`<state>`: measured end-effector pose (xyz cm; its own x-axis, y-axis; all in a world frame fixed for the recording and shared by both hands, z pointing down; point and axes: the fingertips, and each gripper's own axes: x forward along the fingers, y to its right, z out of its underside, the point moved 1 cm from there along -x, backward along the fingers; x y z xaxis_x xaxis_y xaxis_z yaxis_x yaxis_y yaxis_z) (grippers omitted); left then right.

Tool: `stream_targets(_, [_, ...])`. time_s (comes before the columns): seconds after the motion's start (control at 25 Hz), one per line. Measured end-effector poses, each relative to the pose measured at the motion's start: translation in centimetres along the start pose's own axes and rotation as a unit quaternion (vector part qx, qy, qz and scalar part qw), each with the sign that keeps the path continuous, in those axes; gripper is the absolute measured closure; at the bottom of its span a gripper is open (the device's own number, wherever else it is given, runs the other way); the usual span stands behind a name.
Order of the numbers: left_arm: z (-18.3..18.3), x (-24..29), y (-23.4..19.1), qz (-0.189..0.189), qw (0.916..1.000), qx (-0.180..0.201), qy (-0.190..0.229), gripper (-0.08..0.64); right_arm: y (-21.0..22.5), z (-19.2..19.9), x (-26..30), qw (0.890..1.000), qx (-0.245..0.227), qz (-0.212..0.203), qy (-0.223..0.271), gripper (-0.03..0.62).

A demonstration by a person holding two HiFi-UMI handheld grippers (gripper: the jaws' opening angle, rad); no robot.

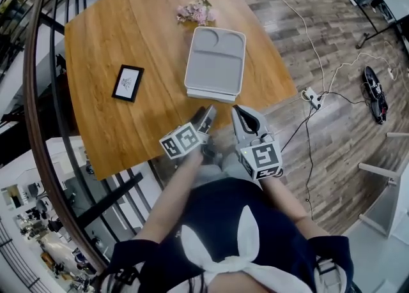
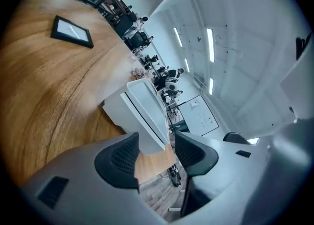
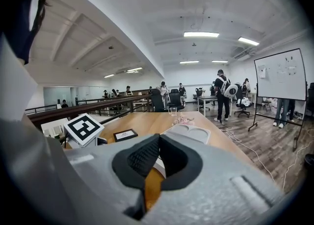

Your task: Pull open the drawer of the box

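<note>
Where the table (image 1: 108, 43) ends on the near side: left gripper (image 2: 157, 143), jaws apart, empty; right gripper (image 3: 158, 145), jaws pressed together, empty; grey box (image 1: 215, 62) just beyond.

A wooden table (image 1: 96, 36) stands on a floor (image 1: 345, 151) of grey-brown planks. A railing (image 1: 29, 87) with dark bars runs just beside the tabletop's left edge, and white cables (image 1: 296, 16) trail over the floor past its right edge to a power strip (image 1: 312, 97). Beyond the table's far edge the room opens into an office with a white ceiling (image 3: 162, 13) lit by long light strips (image 3: 201, 34), a whiteboard (image 3: 280, 74) on a stand at the right, dark office chairs (image 3: 172, 99), and people (image 3: 222, 94) standing among desks.
</note>
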<state>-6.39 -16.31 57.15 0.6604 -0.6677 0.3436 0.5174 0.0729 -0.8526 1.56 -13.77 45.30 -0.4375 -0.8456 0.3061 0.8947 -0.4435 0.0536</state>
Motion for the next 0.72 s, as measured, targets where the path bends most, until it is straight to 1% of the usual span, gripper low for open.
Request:
stream_targets(0.16, [0.4, 1.7, -1.0, 0.014, 0.9992, -0.036, -0.009, 0.334, 0.3, 0.6, 0.9, 1.000, 0.002, 0.000, -0.008, 0.595])
stream_targets(0.36, [0.9, 3.6, -2.2, 0.015, 0.9977, -0.061, -0.026, 0.334, 0.8, 1.4, 1.5, 1.000, 0.002, 0.003, -0.019, 0.595])
stream_targets(0.6, [1.1, 5.1, -3.7, 0.026, 0.9935, -0.108, -0.026, 0.334, 1.4, 1.9, 2.1, 1.000, 0.006, 0.004, -0.026, 0.595])
stream_targets(0.72, [1.0, 5.5, -4.5, 0.025, 0.9924, -0.118, -0.022, 0.334, 1.7, 2.0, 2.4, 1.000, 0.008, 0.005, -0.027, 0.595])
